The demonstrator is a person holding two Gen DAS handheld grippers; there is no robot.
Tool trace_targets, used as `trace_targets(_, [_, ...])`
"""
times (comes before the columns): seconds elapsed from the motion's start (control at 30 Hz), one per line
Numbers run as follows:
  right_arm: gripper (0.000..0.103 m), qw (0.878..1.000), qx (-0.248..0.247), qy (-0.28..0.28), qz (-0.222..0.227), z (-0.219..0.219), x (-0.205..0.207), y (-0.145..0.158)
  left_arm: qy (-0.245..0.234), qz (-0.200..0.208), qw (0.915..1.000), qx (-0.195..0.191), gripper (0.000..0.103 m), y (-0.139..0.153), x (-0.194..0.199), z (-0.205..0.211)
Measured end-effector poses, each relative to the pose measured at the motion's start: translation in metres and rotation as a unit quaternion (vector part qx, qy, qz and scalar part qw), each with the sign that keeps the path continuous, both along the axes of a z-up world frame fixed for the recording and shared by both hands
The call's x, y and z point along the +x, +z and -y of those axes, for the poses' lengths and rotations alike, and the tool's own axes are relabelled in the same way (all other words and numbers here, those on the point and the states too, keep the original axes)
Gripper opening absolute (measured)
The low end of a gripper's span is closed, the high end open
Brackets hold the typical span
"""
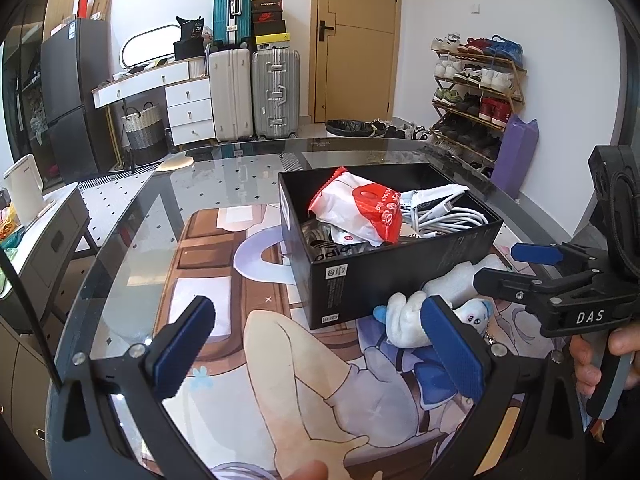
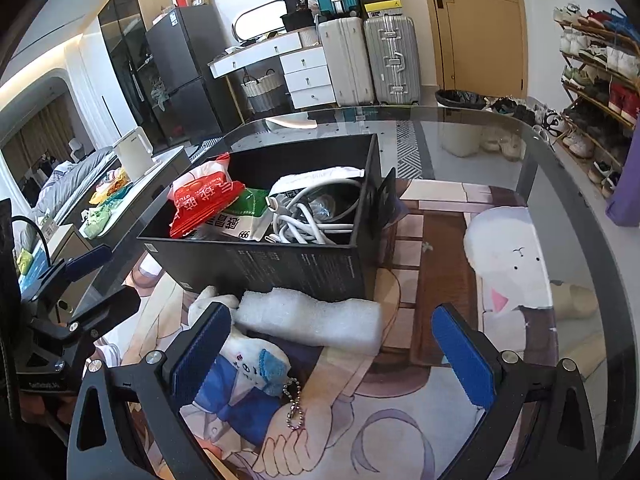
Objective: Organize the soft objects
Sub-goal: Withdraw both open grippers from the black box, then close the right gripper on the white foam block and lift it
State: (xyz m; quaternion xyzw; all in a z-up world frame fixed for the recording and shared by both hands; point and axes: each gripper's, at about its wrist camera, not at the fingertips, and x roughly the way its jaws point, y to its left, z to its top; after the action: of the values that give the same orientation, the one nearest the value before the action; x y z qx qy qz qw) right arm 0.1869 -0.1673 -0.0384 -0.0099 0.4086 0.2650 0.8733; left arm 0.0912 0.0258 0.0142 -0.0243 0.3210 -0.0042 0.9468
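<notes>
A black box (image 1: 400, 276) (image 2: 280, 264) stands on the glass table and holds a red-and-white snack bag (image 1: 360, 208) (image 2: 200, 196), a green-and-white packet (image 2: 244, 216) and white cables (image 1: 448, 216) (image 2: 304, 220). A small white plush toy with a bead chain (image 1: 404, 320) (image 2: 256, 356) and a white foam piece (image 2: 312, 320) (image 1: 456, 280) lie on the mat against the box's near side. My left gripper (image 1: 320, 344) is open, its right pad beside the plush. My right gripper (image 2: 332, 344) is open above the plush and foam, holding nothing.
A printed anime mat (image 1: 280, 360) covers the glass table (image 2: 500, 132). Behind stand suitcases (image 1: 252, 92), a white drawer desk (image 1: 188, 100), a door (image 1: 356, 40) and a shoe rack (image 1: 476, 92). A side cabinet with a white kettle (image 2: 132, 152) is at the left.
</notes>
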Motion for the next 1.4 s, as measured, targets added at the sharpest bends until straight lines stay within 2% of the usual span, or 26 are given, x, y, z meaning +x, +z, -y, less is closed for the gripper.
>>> trace_targets(0.57, [0.102, 0.999, -0.004, -0.008, -0.042, -0.009, 0.009, -0.021, -0.007, -0.007, 0.9999, -0.003, 0.103, -0.004, 0.002, 0.0])
trace_targets(0.7, [0.101, 0.999, 0.0, -0.001, -0.04, -0.01, 0.008, -0.021, -0.009, -0.007, 0.9999, -0.002, 0.103, -0.005, 0.001, 0.001])
trace_targets(0.9, [0.091, 0.999, 0.016, -0.001, -0.046, -0.009, 0.007, -0.022, -0.01, -0.007, 0.9999, -0.001, 0.103, -0.006, 0.001, 0.003])
trace_targets(0.93, [0.085, 0.999, 0.016, -0.002, -0.048, -0.009, 0.007, -0.023, -0.01, -0.007, 0.9999, 0.0, 0.103, -0.005, 0.001, 0.003])
trace_targets(1.03, [0.076, 0.998, 0.027, -0.006, -0.05, -0.005, 0.008, -0.022, -0.012, -0.008, 0.9999, 0.001, 0.103, -0.006, 0.001, 0.005])
trace_targets(1.17, [0.072, 0.999, 0.029, 0.001, -0.032, -0.005, 0.003, -0.016, -0.012, -0.009, 0.9999, 0.0, 0.103, -0.006, 0.001, 0.005])
trace_targets(1.4, [0.07, 0.999, 0.028, 0.017, -0.008, -0.008, -0.006, -0.003, -0.012, -0.009, 0.9999, 0.0, 0.103, -0.006, 0.0, 0.005])
